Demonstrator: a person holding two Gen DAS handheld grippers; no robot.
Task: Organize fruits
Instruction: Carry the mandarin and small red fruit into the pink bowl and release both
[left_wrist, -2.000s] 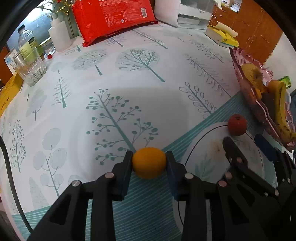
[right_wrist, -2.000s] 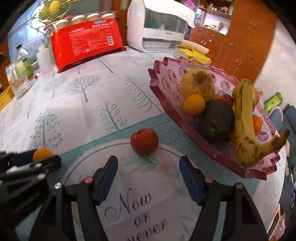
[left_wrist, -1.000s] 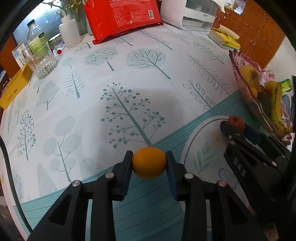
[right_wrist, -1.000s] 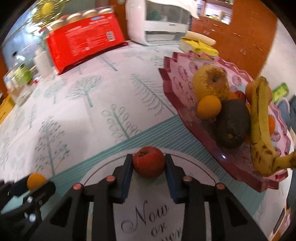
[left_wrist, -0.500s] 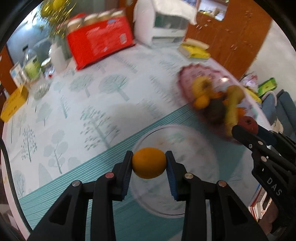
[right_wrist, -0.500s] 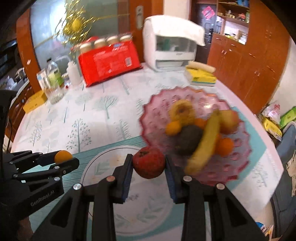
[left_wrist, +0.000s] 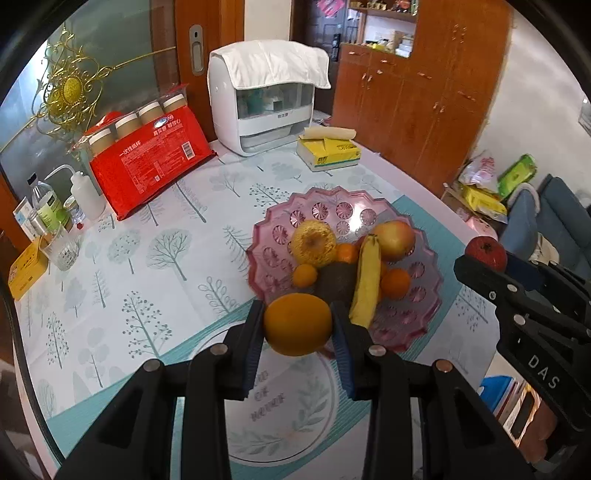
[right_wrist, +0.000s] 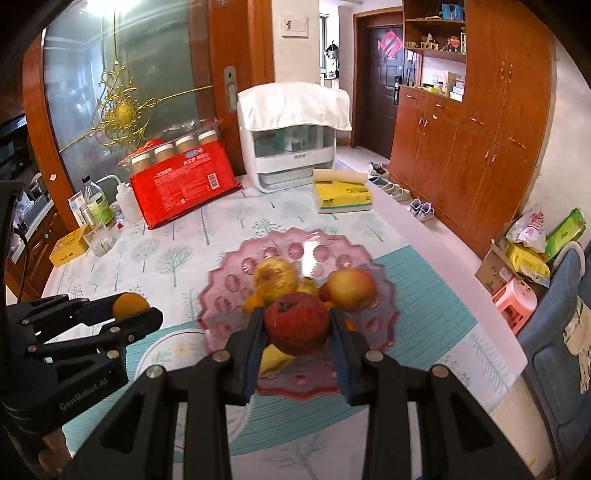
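My left gripper (left_wrist: 298, 328) is shut on an orange (left_wrist: 297, 324) and holds it high above the table, just short of the near edge of the pink fruit plate (left_wrist: 317, 212). My right gripper (right_wrist: 297, 326) is shut on a red apple (right_wrist: 297, 323), raised over the plate's (right_wrist: 225, 284) near side. The plate holds a banana (left_wrist: 365, 280), a yellow apple (left_wrist: 313, 243), a red-yellow apple (left_wrist: 394, 236), a dark avocado (left_wrist: 337, 282) and small oranges (left_wrist: 395, 283). Each gripper shows in the other's view: the right one (left_wrist: 484, 258) and the left one (right_wrist: 129, 306).
At the table's back stand a red pack of paper cups (left_wrist: 147, 162), a white covered appliance (left_wrist: 266, 99), a yellow tissue pack (left_wrist: 328, 151), bottles (left_wrist: 48, 206), a glass (left_wrist: 61, 247) and a yellow box (left_wrist: 26, 269). A round printed placemat (left_wrist: 280, 398) lies below my grippers.
Both grippers have risen well above the table and moved toward the plate. The right gripper closed on the red apple about a second ago and lifted it; the left kept its orange.
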